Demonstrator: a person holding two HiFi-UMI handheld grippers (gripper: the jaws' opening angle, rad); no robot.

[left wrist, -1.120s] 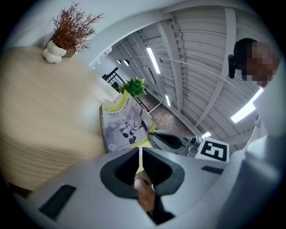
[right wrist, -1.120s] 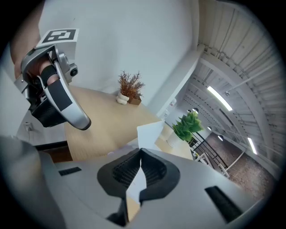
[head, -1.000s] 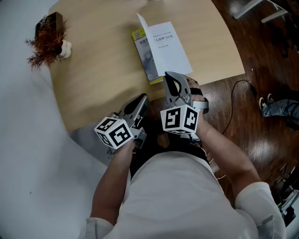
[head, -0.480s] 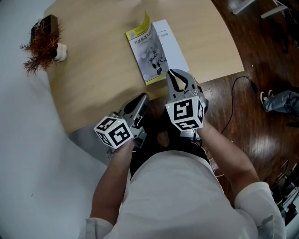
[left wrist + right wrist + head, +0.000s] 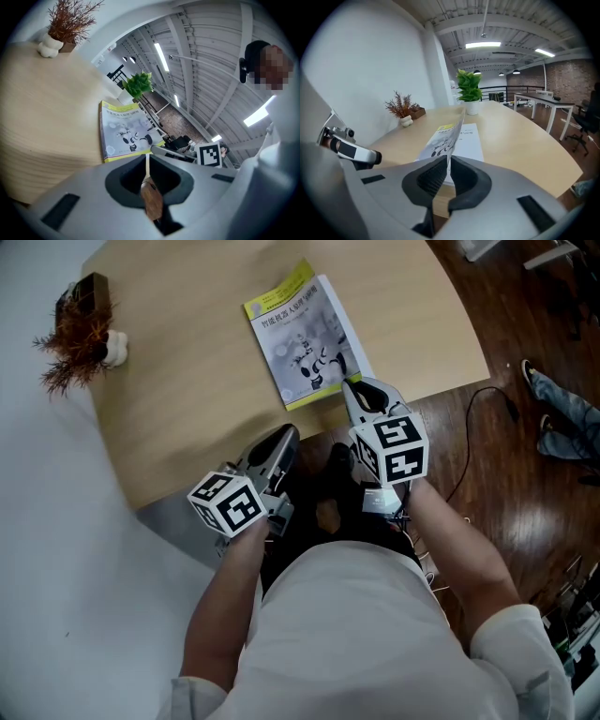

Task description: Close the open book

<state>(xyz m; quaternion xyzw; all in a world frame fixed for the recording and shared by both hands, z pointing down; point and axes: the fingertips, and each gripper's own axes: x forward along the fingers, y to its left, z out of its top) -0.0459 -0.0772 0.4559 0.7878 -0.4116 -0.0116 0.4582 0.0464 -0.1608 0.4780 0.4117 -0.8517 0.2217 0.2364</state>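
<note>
While R fingers (image 5: 431,178) pinch cover (image 5: 305,338), dried plant (image 5: 75,338) far-left.

- My head camera is looking steeply down onto the table (image 5: 187,409) and both grippers.
- My left gripper (image 5: 146,158) camera is looking low across the table.
- My right gripper (image 5: 449,163) camera is facing the book (image 5: 443,139) close up; all three views are sharing it.

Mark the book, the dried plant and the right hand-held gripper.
book (image 5: 300,334): head view, front cover.
dried plant (image 5: 67,338): head view, its twigs.
right hand-held gripper (image 5: 359,390): head view, jaw tips at the cover's corner.
</note>
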